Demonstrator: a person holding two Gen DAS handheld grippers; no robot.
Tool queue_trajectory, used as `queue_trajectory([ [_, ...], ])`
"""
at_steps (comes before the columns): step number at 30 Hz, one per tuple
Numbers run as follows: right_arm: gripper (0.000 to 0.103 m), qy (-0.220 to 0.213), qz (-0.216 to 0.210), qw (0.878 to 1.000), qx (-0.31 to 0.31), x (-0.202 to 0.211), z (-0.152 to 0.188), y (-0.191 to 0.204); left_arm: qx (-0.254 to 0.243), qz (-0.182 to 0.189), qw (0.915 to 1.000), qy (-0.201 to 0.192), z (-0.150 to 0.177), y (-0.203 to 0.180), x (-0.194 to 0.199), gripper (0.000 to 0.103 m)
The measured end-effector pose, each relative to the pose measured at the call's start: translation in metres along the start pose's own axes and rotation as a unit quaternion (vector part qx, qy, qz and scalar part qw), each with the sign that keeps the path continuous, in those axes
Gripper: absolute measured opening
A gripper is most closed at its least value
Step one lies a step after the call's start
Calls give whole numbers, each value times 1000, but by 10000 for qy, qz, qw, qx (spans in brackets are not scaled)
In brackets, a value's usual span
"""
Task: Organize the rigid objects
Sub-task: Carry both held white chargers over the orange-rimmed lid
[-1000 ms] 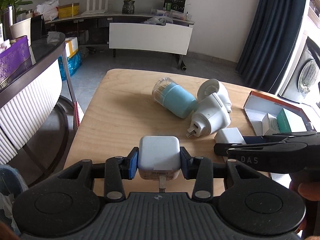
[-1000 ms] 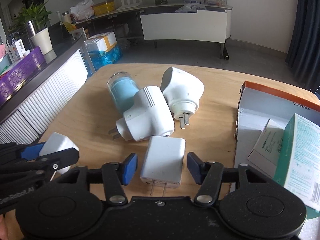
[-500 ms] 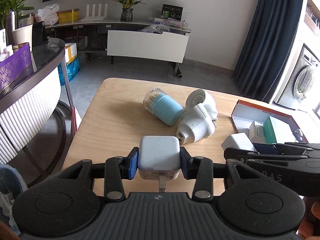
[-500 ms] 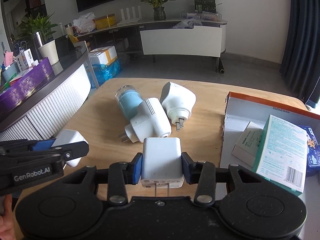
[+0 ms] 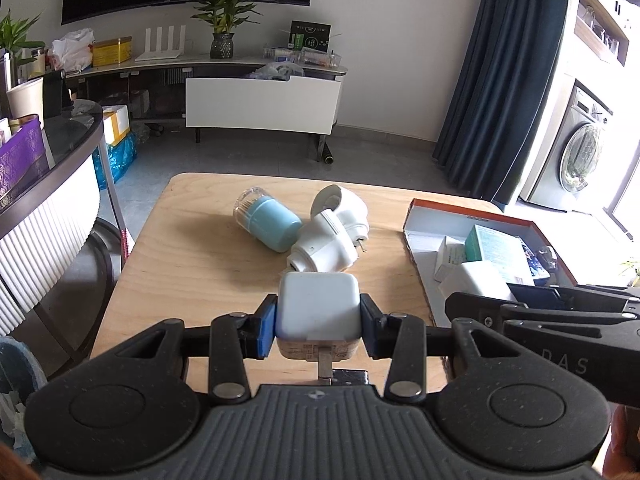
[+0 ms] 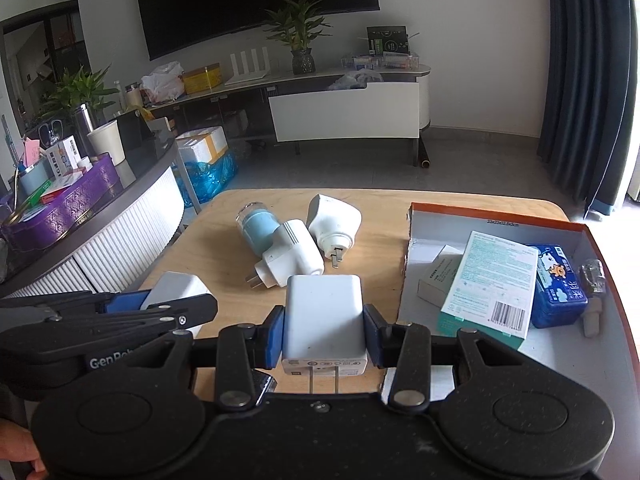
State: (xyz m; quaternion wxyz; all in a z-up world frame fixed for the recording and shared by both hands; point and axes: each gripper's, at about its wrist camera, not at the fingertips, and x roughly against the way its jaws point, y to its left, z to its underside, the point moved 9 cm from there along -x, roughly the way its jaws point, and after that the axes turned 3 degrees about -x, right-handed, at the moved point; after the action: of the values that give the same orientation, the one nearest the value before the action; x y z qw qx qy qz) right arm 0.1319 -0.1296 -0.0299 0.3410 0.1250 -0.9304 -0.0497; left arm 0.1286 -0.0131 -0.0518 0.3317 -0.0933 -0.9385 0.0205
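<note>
My left gripper (image 5: pixel 318 324) is shut on a square white charger (image 5: pixel 318 306), held above the wooden table (image 5: pixel 192 264). My right gripper (image 6: pixel 323 334) is shut on a flat white charger (image 6: pixel 325 312), prongs toward the camera, held above the table near the box's left edge. Each gripper shows in the other's view: the right one (image 5: pixel 520 300) with its charger (image 5: pixel 474 282), the left one (image 6: pixel 132 308) with its charger (image 6: pixel 178 292). On the table lie a blue canister with a clear cap (image 5: pixel 268 224) and two white plug adapters (image 5: pixel 322 244) (image 5: pixel 344 208).
An open orange-rimmed box (image 6: pixel 496 216) at the table's right holds a teal-and-white carton (image 6: pixel 492 284), a blue packet (image 6: pixel 558 284) and a small white box (image 6: pixel 438 280). A curved counter (image 6: pixel 100 216) with a purple box stands left. A TV cabinet is at the back.
My right gripper closed on the flat white charger and lifted it off the table. Both grippers rose and pulled back; the left one kept its charger.
</note>
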Motion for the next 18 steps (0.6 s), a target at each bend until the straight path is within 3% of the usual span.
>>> queue_trajectory([
  [18, 50, -205, 121, 9995, -202, 46, 12, -21, -188, 225, 9996, -5, 8, -38, 16, 42],
])
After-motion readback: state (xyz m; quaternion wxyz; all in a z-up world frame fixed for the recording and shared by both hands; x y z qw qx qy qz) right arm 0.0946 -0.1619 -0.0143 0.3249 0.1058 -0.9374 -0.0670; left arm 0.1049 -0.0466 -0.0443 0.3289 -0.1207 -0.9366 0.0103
